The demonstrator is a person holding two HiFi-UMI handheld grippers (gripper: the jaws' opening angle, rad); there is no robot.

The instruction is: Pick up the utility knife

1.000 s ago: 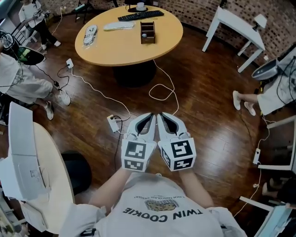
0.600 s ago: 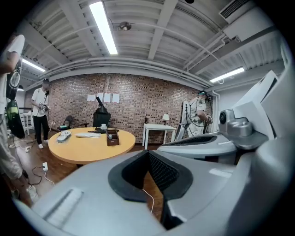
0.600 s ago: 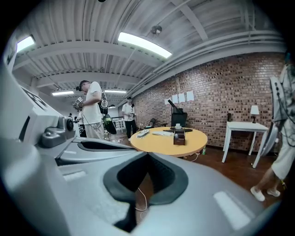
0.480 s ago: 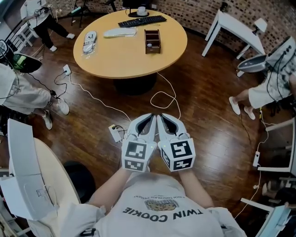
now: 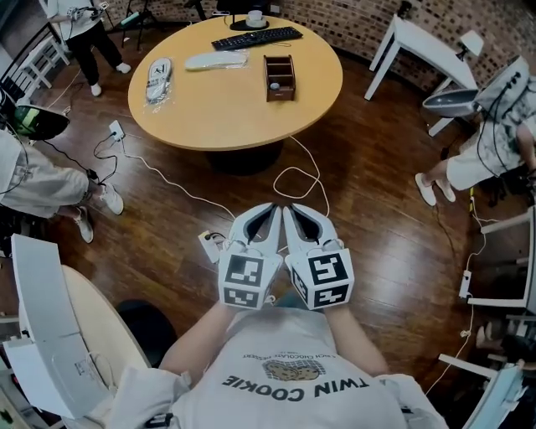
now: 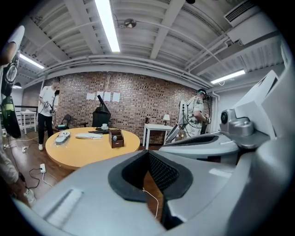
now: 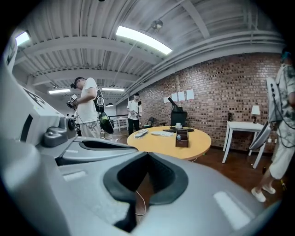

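Note:
I cannot make out a utility knife for certain. Ahead stands the round wooden table (image 5: 243, 109), which bears a plastic-wrapped item (image 5: 158, 71), a long white object (image 5: 216, 59), a black keyboard (image 5: 255, 38) and a small wooden organiser box (image 5: 280, 77). My left gripper (image 5: 270, 209) and right gripper (image 5: 289, 209) are held side by side over the floor, well short of the table. Both are shut with nothing between the jaws. The left gripper (image 6: 148, 154) and the right gripper (image 7: 147, 156) each point toward the table (image 6: 87, 150) (image 7: 170, 140).
White cables (image 5: 293, 176) and a power strip (image 5: 208, 245) lie on the wooden floor between me and the table. A white side table (image 5: 427, 42) stands at the back right. People stand at the far left (image 5: 33, 167), back left (image 5: 84, 25) and right (image 5: 494, 126). A white desk (image 5: 50, 318) is at my left.
The table has drawn nearer in the head view as I walk toward it. Both grippers keep the same shut pose in front of me.

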